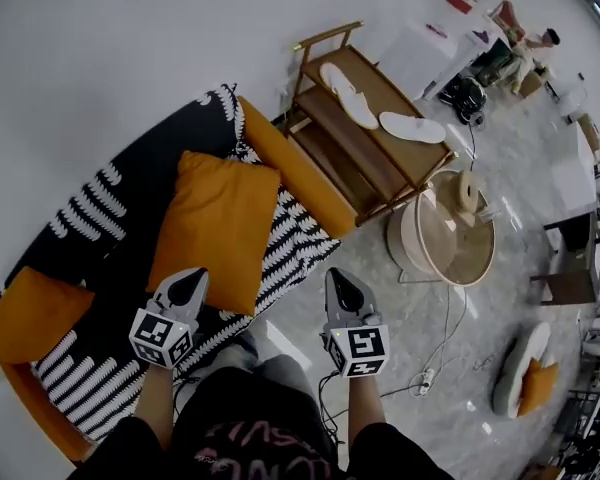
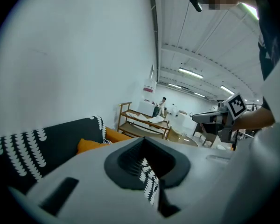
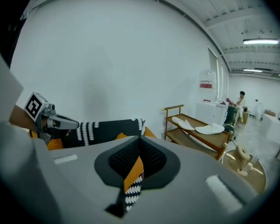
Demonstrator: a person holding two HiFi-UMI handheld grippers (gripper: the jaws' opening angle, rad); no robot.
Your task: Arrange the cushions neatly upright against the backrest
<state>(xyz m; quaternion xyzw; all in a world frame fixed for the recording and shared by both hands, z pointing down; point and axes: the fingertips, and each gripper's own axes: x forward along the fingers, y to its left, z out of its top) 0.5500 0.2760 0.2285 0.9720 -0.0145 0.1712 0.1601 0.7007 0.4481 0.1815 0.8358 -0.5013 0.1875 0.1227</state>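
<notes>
Left gripper (image 1: 188, 280) and right gripper (image 1: 340, 280): side by side over the front edge of the sofa (image 1: 280, 243). The jaws of both are pressed together and hold nothing. The striped and orange slivers in each gripper view are only the sofa seen through the slit between the jaws.

Sofa: black cover with a white leaf pattern, and orange arms at both ends. The backrest (image 1: 85, 203) runs along the white wall.

Large orange cushion (image 1: 215, 228): plain square with soft corners and a creased face. It sits at mid-sofa just ahead of the left gripper, spread across the seat with its top edge toward the backrest. From above it reads as lying back or slumped rather than standing. How steeply it leans cannot be told.

Smaller orange cushion (image 1: 30, 313): lies at the sofa's left end, near the arm and apart from the first. It sits low and skewed, not squared to the backrest.

Task status, as judged: hardly begun. Neither cushion is gripped, and both look to need standing up and spacing along the backrest.

Beyond the sofa: a wooden rack (image 1: 380, 153) with pale flat items, then a round cream tub (image 1: 445, 233). Far right on the floor lies another orange cushion (image 1: 538, 386), well apart from the sofa. Whether it belongs to the set is unclear.
</notes>
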